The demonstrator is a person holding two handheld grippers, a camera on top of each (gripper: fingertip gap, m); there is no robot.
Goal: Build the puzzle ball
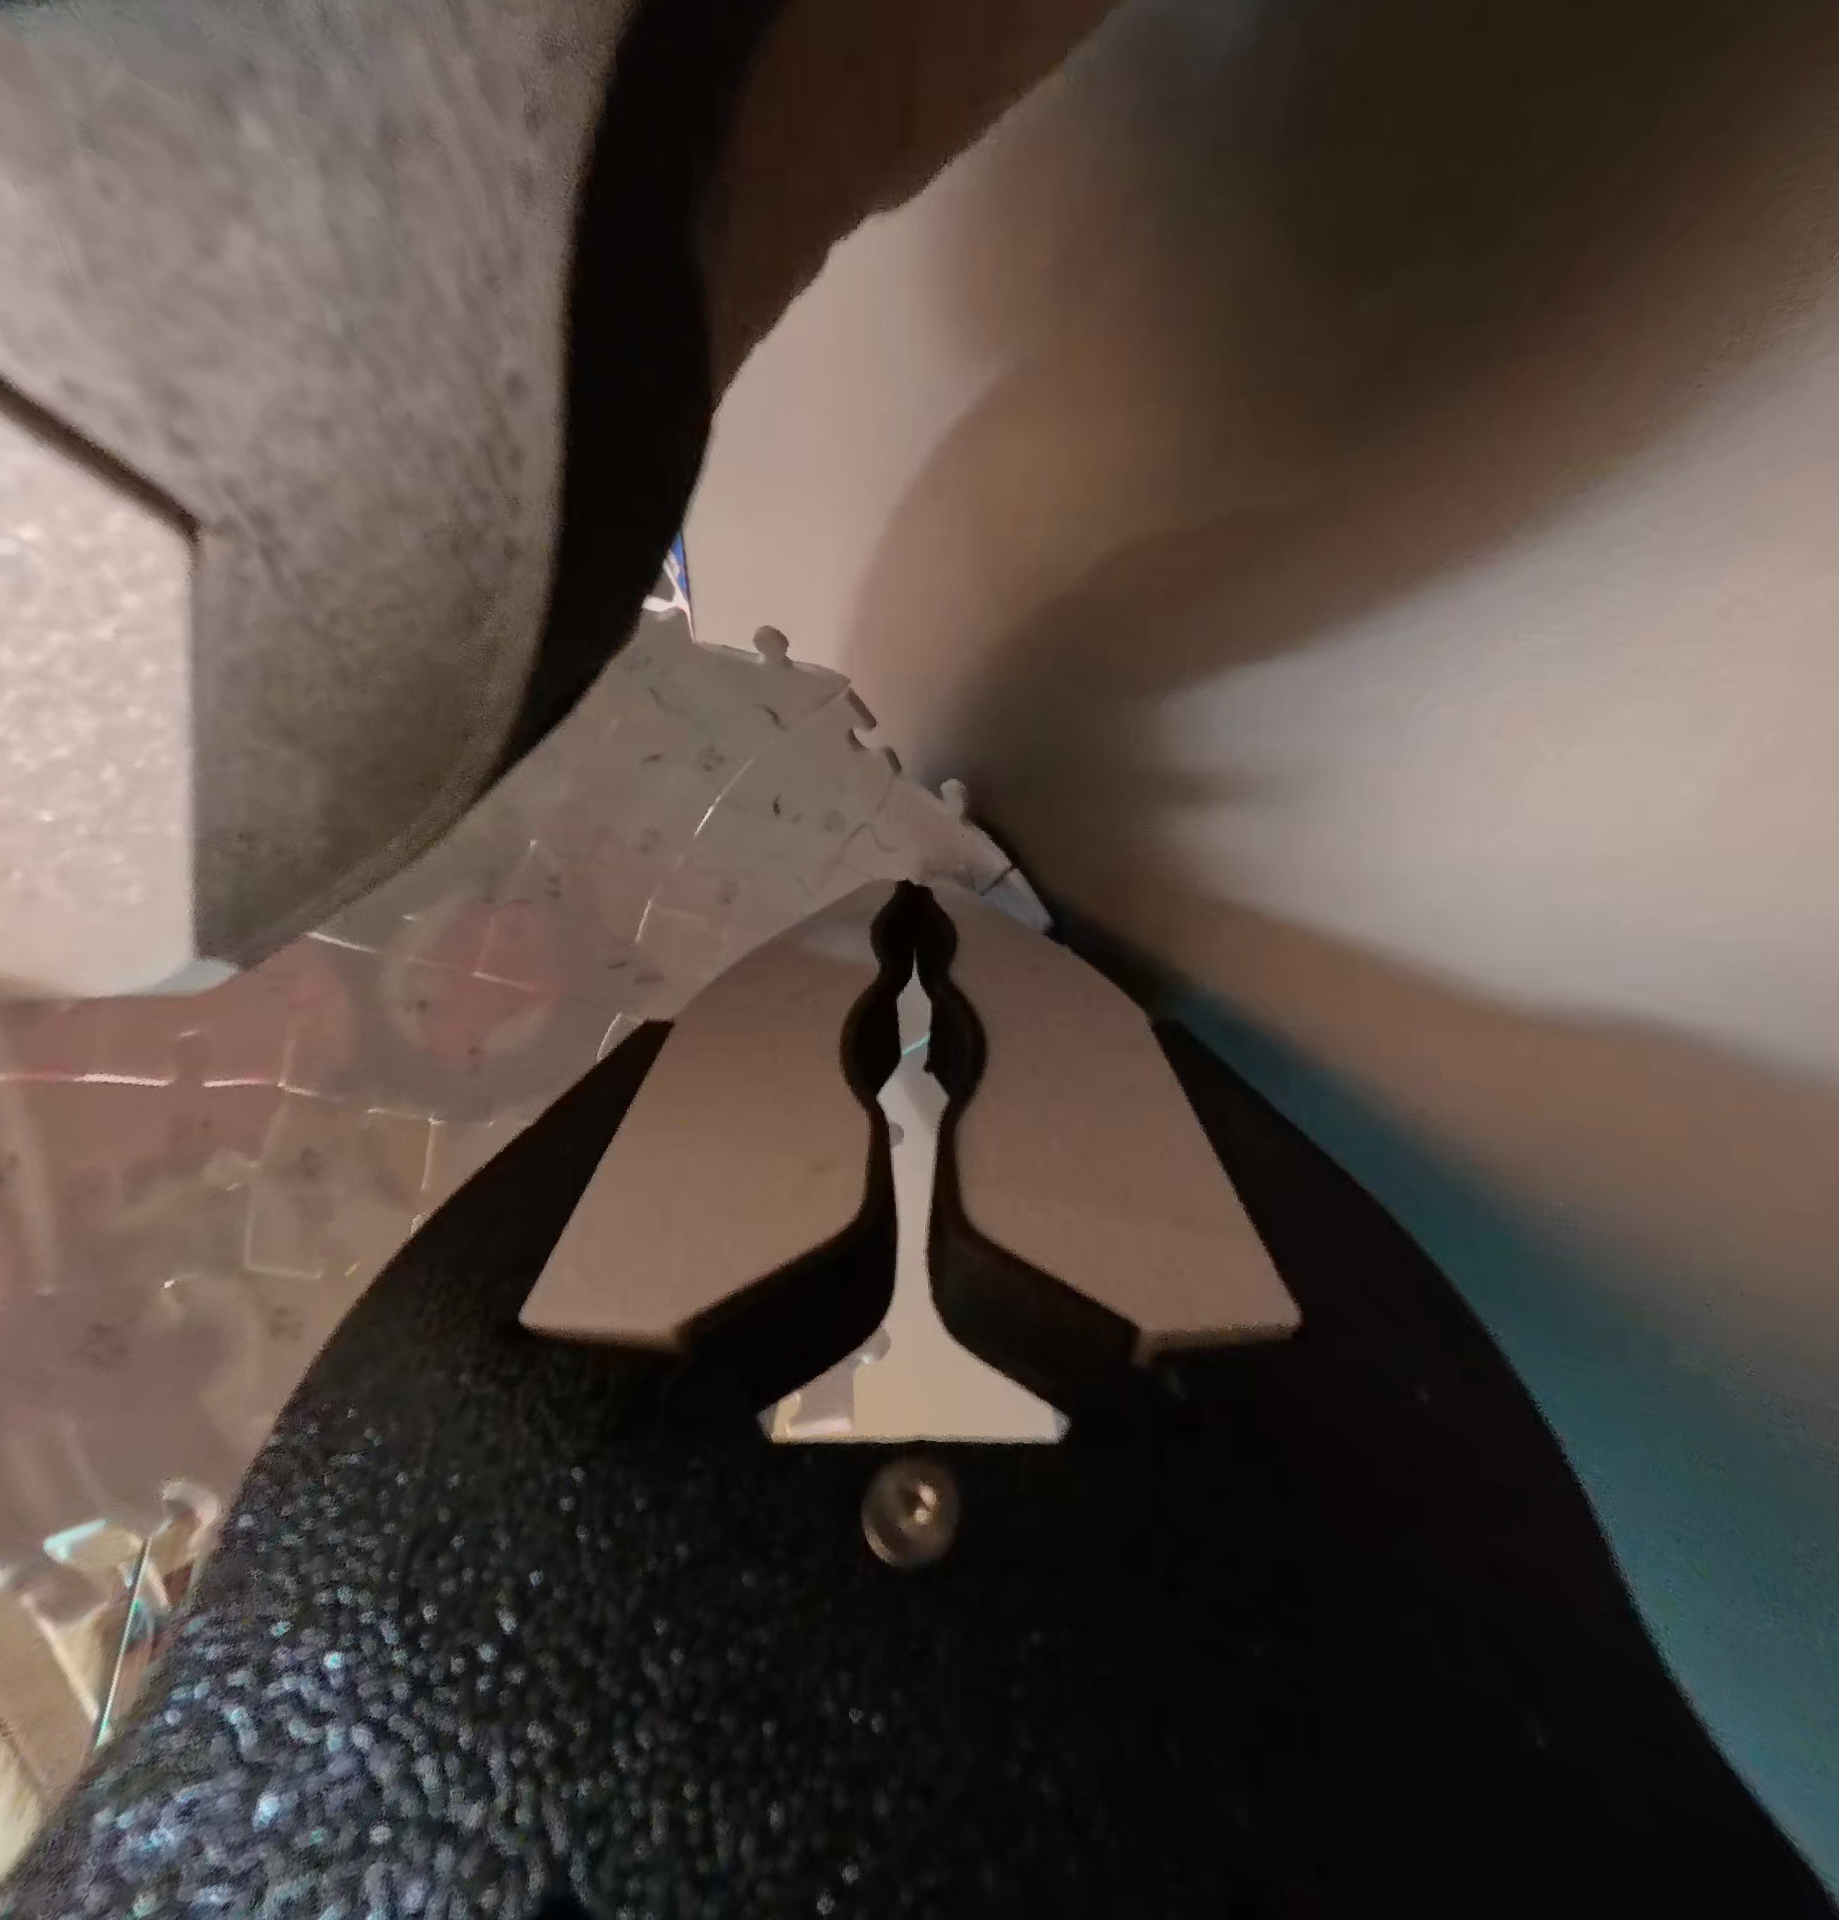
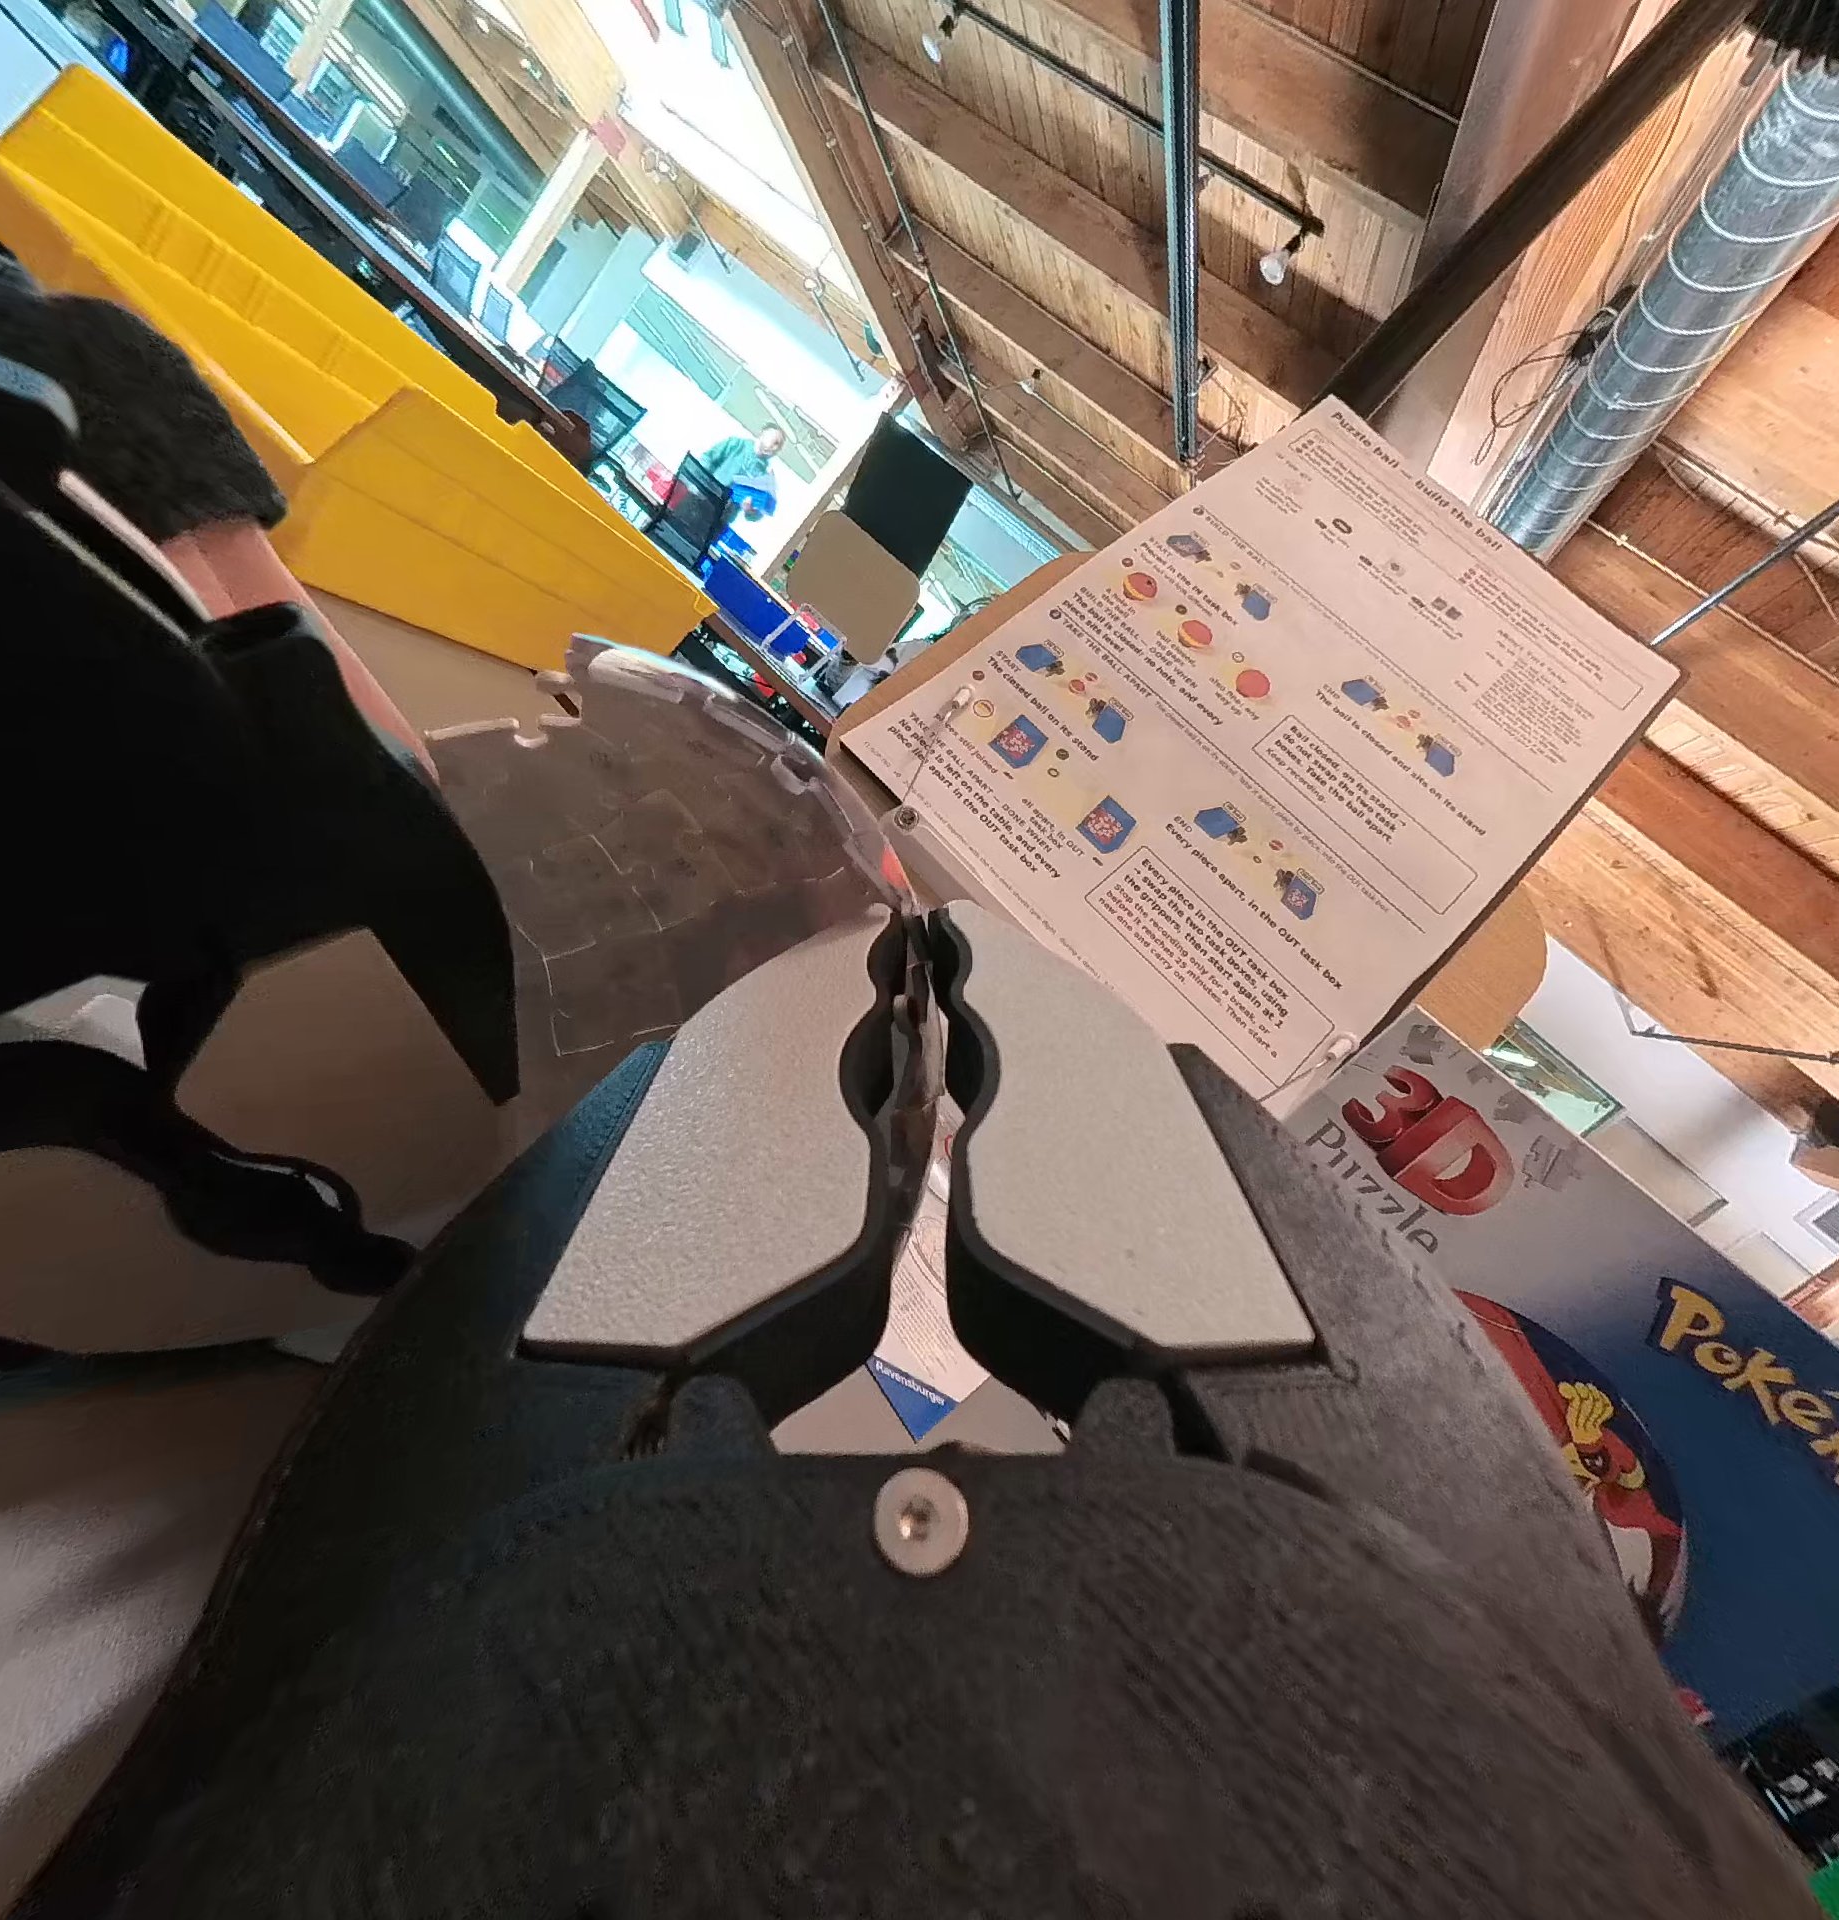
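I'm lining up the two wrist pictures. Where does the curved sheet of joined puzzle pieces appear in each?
Left wrist view: puzzle sheet at centre-left, its edge pinched in the left tool.
Right wrist view: same sheet left of centre, edge in the right tool.
Shared landmark: the sheet's notched edge.

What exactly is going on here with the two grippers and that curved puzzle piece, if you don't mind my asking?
A person is assembling a puzzle ball with two handheld grippers. Both the right gripper and the left gripper are shut on the edge of a curved shell of joined puzzle pieces, held up in the air. The shell is only part of a ball. An instruction sheet, the puzzle box and yellow bins sit behind.
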